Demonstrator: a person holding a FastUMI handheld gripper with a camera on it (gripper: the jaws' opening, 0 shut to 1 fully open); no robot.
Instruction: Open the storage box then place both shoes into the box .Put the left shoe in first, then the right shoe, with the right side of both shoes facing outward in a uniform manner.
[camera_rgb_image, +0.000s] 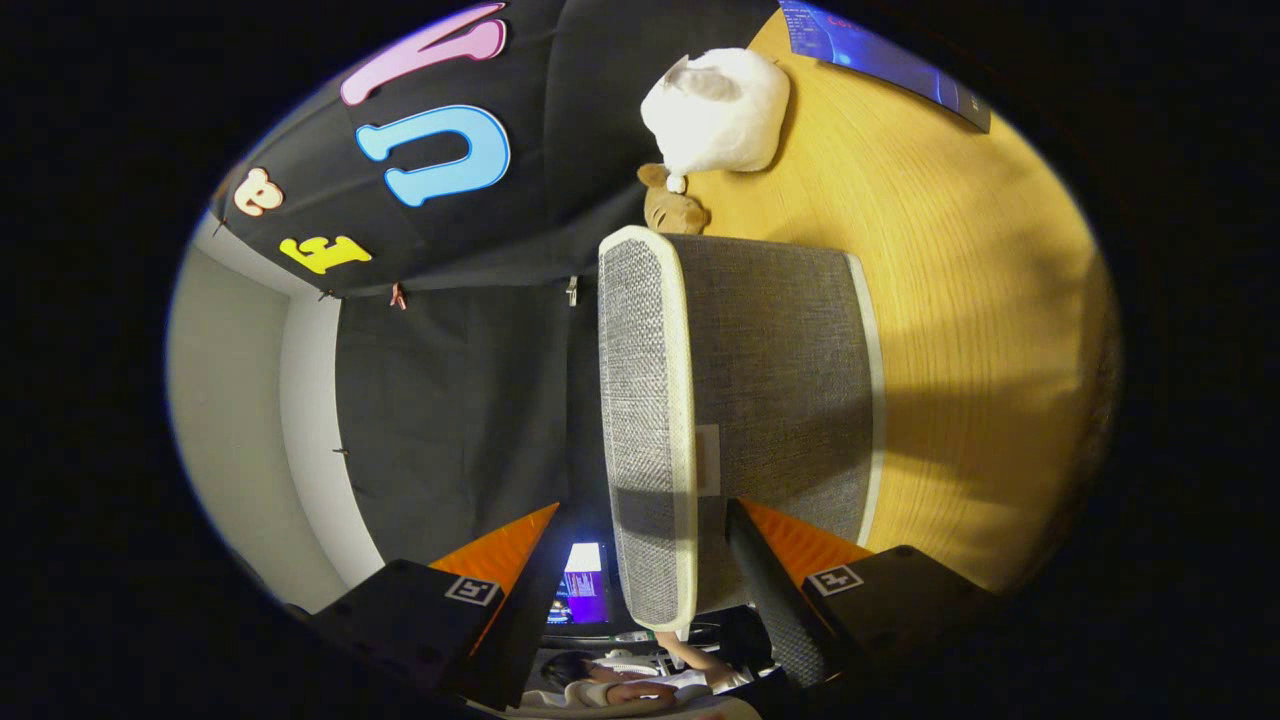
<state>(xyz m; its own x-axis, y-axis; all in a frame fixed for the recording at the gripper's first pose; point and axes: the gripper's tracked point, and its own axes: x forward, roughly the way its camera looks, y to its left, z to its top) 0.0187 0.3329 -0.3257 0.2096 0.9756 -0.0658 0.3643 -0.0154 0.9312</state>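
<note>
The jaws (640, 590) stand wide, and the near end of the grey fabric storage box (770, 400) sits between them. Its white-trimmed lid (648, 420) edge runs up the gap, closer to the finger at five o'clock, though whether either finger touches the fabric cannot be told. From the jaws the box stretches away toward twelve o'clock, its long axis in line with the fingers, and it lies on the wooden table (980, 330). The lid looks shut or barely lifted, so opening is probably the step in hand; the coming move turns on closing across that trimmed edge. Beyond the box, at twelve o'clock, sit a white plush toy (718, 110) and a small brown one (672, 205). No shoes can be made out.
</note>
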